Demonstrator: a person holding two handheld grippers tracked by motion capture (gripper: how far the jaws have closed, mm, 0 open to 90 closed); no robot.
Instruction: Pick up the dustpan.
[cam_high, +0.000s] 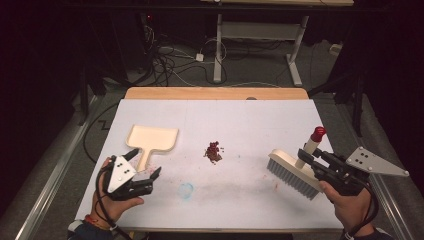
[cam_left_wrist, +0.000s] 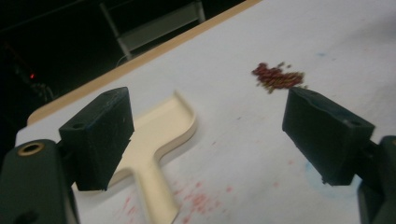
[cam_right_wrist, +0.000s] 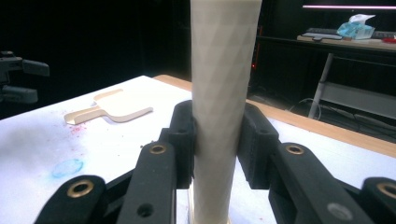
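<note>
A cream dustpan (cam_high: 152, 139) (cam_left_wrist: 163, 135) lies flat at the left of the white table, its handle toward me. My left gripper (cam_high: 146, 162) (cam_left_wrist: 210, 135) hovers open just over the handle's end, with one jaw on each side and nothing gripped. A small pile of dark red crumbs (cam_high: 213, 152) (cam_left_wrist: 276, 78) sits mid-table. At the right, my right gripper (cam_high: 306, 156) (cam_right_wrist: 219, 140) is shut on the upright cream handle (cam_right_wrist: 219, 93) of a brush (cam_high: 295, 172) with grey bristles and a red cap (cam_high: 318, 133). The brush head rests on the table.
A faint blue ring mark (cam_high: 186, 190) and red smudges (cam_left_wrist: 196, 200) stain the table's near side. A wooden strip (cam_high: 215, 93) runs along the far edge. Behind the table are floor cables (cam_high: 170, 60) and a desk frame (cam_high: 260, 35). Darkness lies on both sides.
</note>
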